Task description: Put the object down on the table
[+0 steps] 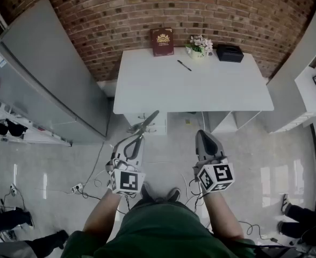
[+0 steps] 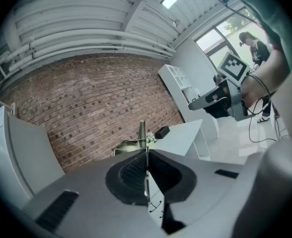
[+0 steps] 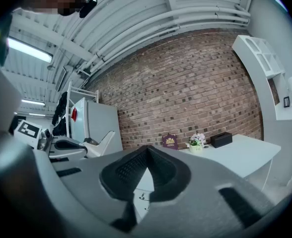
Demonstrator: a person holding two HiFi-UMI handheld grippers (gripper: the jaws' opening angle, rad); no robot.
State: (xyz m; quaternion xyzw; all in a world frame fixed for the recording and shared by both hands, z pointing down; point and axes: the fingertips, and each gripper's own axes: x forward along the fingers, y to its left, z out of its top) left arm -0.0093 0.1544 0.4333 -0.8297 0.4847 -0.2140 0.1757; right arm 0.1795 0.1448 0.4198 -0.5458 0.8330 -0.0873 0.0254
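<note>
Left gripper (image 1: 138, 141): clenched on a thin metal utensil (image 1: 146, 123). In the left gripper view the pads (image 2: 131, 172) were pressed against the utensil's flat edge (image 2: 141, 130), which stood out past the tips. In the head view the utensil pointed from the jaws toward 1 o'clock and was held in the air over the floor, well short of the table (image 1: 147, 90). Its exact type could not be determined.

Right gripper (image 1: 203, 135): closed with nothing between the jaws. The right gripper view showed the pads (image 3: 128, 170) meeting at the tips. It was held level with the left gripper, at its 3 o'clock, the two apart.

The white table lay at 12 o'clock from the person, against a brick wall (image 1: 174, 9). Along its far edge stood a dark red book (image 1: 162, 41) at 11 o'clock, a flower pot (image 1: 200, 46) at 12 o'clock and a black box (image 1: 230, 52) at 1 o'clock. A pen (image 1: 184, 65) lay just in front of the pot. The near half of the tabletop was bare.

A grey cabinet (image 1: 45, 74) stood at 10 o'clock.
</note>
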